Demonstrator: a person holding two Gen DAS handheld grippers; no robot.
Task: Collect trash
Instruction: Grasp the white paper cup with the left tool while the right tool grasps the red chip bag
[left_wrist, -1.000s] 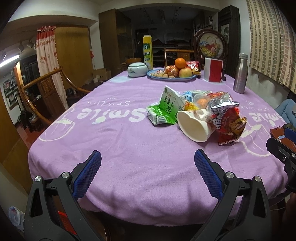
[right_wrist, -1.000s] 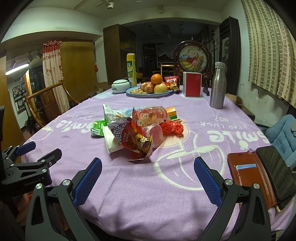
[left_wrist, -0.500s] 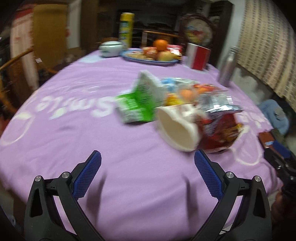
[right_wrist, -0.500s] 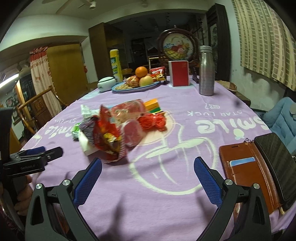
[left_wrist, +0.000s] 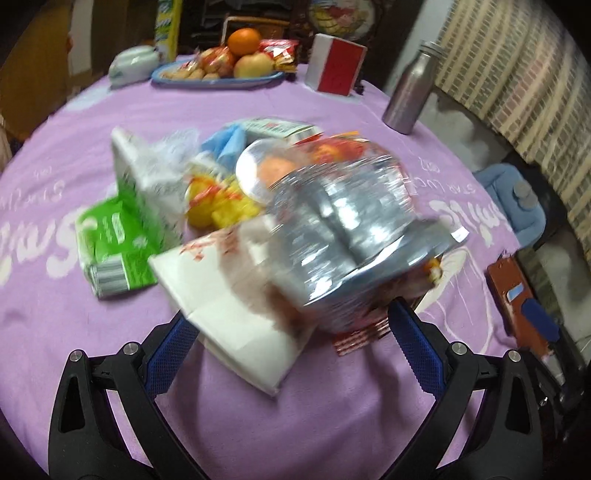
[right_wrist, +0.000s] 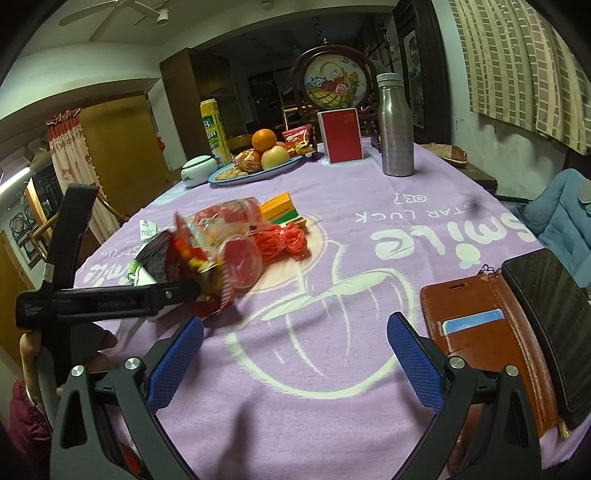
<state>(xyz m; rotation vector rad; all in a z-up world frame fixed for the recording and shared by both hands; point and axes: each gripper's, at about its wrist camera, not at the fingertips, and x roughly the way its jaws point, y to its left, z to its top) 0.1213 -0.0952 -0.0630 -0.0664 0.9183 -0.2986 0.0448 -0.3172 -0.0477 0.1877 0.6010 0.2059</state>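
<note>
Since a second ago the left claw (left_wrist: 288, 332) has pushed right up to the trash pile on the purple desk (left_wrist: 332, 424), spread wide around the tipped white paper cup (left_wrist: 236, 306), silver snack bag (left_wrist: 351, 236) just ahead. Right claw (right_wrist: 293, 354) hangs open too, nothing in it; brown wallet (right_wrist: 484, 354) just right of it.

left claw (left_wrist: 291, 339) spread, right claw (right_wrist: 293, 360) spread

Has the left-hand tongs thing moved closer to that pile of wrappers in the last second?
Yes. The left tongs have moved forward across the purple tablecloth; their open blue tips now flank the white paper cup.
</note>
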